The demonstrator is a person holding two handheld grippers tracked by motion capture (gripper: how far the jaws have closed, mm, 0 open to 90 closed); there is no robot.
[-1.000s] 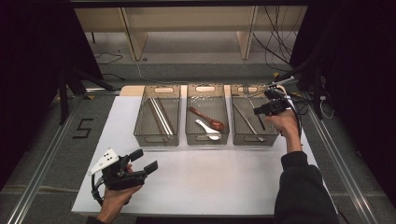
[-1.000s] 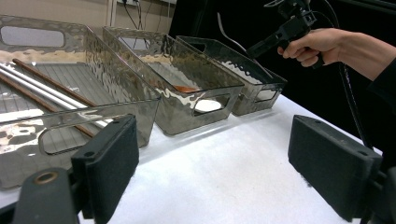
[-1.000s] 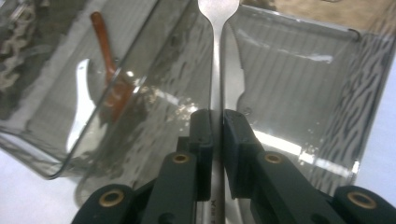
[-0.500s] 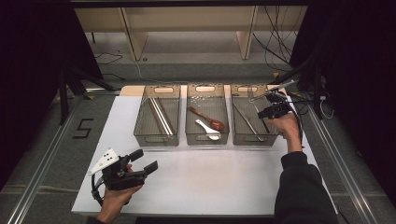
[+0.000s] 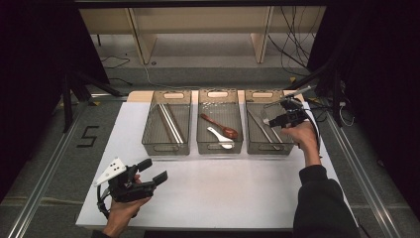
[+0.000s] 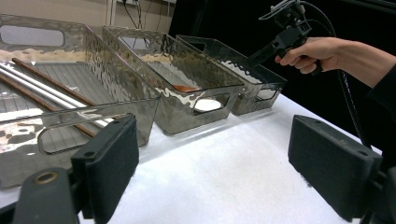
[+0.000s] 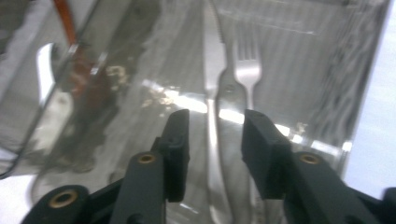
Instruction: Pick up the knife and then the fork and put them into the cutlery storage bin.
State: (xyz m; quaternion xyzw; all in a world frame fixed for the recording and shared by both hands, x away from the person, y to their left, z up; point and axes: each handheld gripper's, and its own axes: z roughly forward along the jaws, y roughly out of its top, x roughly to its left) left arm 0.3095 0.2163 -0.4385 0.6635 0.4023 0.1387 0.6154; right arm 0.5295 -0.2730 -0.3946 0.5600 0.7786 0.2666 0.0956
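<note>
Three clear bins stand in a row on the white table (image 5: 223, 193). Down in the right bin (image 5: 269, 148) lie a steel knife (image 7: 212, 56) and a fork (image 7: 247, 70), side by side. My right gripper (image 5: 271, 121) hovers just above them, pointing down into the bin. Its jaws (image 7: 212, 121) have just been opening and now stand partly apart, open, with nothing between the pads. My left gripper (image 5: 154, 170) rests near the table's front left, held level, its jaws (image 6: 212, 154) wide open and empty.
The left bin (image 5: 167, 147) holds chopsticks (image 5: 171, 124). The middle bin (image 5: 219, 148) holds a wooden spoon (image 5: 220, 126) and a white spoon (image 5: 218, 135). A metal rail (image 5: 34, 193) runs along each side of the table. Cables trail behind the right hand.
The right gripper has shifted slightly toward the near side of the right bin and lowered a little. The left hand has stayed where it was.
</note>
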